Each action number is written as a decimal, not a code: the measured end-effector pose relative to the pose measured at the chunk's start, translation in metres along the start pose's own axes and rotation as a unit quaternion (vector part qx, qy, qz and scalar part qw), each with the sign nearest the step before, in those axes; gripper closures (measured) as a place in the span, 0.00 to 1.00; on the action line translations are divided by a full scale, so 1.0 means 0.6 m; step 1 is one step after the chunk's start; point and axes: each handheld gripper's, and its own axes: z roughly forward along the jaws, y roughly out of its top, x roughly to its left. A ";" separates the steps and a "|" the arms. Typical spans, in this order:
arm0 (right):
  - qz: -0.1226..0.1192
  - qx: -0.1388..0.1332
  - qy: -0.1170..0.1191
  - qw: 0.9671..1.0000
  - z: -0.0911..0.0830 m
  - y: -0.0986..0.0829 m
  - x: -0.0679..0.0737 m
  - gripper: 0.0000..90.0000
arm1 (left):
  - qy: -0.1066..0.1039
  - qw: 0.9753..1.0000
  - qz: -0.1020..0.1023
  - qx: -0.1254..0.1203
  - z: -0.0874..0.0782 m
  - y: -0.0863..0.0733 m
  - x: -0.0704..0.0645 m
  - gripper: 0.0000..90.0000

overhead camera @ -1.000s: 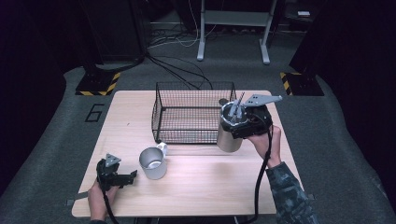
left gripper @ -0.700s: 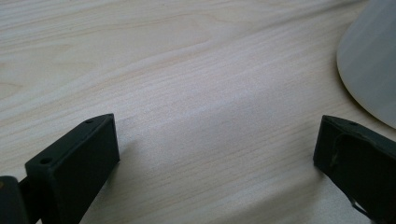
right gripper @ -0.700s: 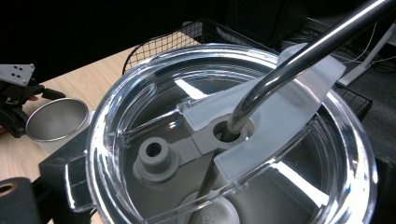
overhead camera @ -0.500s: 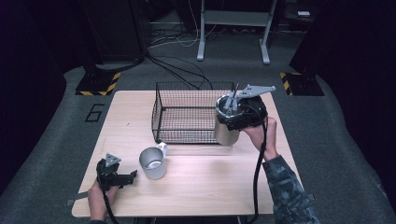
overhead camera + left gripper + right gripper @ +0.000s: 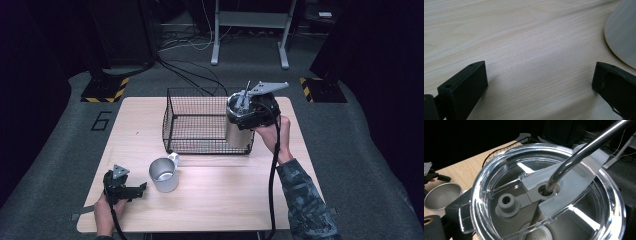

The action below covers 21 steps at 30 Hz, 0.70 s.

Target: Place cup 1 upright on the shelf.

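My right gripper is shut on a steel tumbler near its top and holds it upright at the front right corner of the black wire basket. In the right gripper view, the tumbler's clear lid sits close below the camera. A bent metal straw goes through the lid, and one black finger presses its rim. My left gripper rests on the table's front left, open, jaws toward a small metal mug. The mug's side lies just beyond the empty left gripper.
The light wooden table has free surface in front of the basket and to the right of the mug. The basket looks empty. Dark floor, cables and a stand's legs lie beyond the far edge.
My right gripper has carried the tumbler a little left and farther away, up against the basket's front right corner. The left gripper and the mug have stayed put.
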 end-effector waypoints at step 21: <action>0.009 0.004 -0.013 1.000 0.043 0.025 -0.022 0.04 | 0.000 1.000 0.001 -0.001 0.000 0.000 0.000 0.00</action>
